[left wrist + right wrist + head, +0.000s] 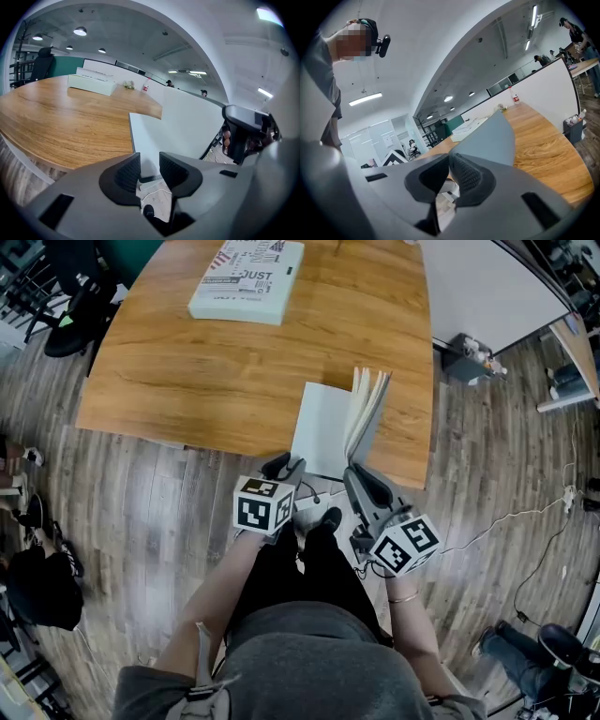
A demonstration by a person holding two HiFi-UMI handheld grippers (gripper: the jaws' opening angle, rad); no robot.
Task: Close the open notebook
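The notebook lies at the near edge of the wooden table. Its left page lies flat, while the right cover and several pages stand up, fanned. My left gripper is at the notebook's near left corner. In the left gripper view that gripper is open, with the white page ahead and untouched by the pads. My right gripper is at the raised side's near corner. In the right gripper view it is shut on the grey cover, which rises from between its jaws.
A white printed box lies at the table's far left, also in the left gripper view. A white partition stands right of the table, with a bin beside it. The person's legs are below the table's near edge.
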